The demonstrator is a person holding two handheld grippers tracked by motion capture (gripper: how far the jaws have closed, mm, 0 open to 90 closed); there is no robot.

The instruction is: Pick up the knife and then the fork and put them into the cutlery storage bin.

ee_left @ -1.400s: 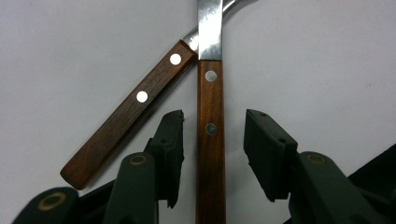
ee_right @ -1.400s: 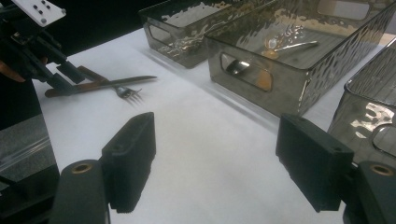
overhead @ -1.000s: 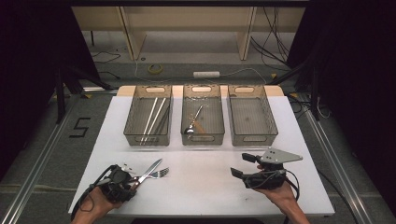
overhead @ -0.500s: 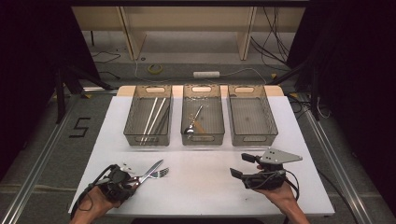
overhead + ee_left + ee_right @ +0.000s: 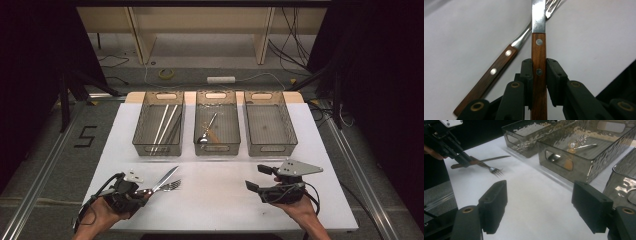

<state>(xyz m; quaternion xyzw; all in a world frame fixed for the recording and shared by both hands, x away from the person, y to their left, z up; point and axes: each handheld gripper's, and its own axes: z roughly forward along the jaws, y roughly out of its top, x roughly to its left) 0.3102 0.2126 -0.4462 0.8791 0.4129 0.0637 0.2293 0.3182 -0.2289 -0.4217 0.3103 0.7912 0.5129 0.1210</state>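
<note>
Looking down from the high view, we see the left claw (image 5: 142, 191) at seven o'clock on the desk (image 5: 220, 200), clamped on the knife (image 5: 165, 179) beside the fork (image 5: 171, 186); the right claw (image 5: 260, 178) gapes at five o'clock. From the left gripper view, its pads, having just closed, pinch the knife's wooden handle (rivets showing). From the right gripper view, those jaws stand wide apart, holding nothing.

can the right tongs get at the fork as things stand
Probably yes. The right tongs stand open with bare table between them and the fork. But the left tongs grip the knife, which crosses over the fork's neck, so only its tines lie free.
</note>
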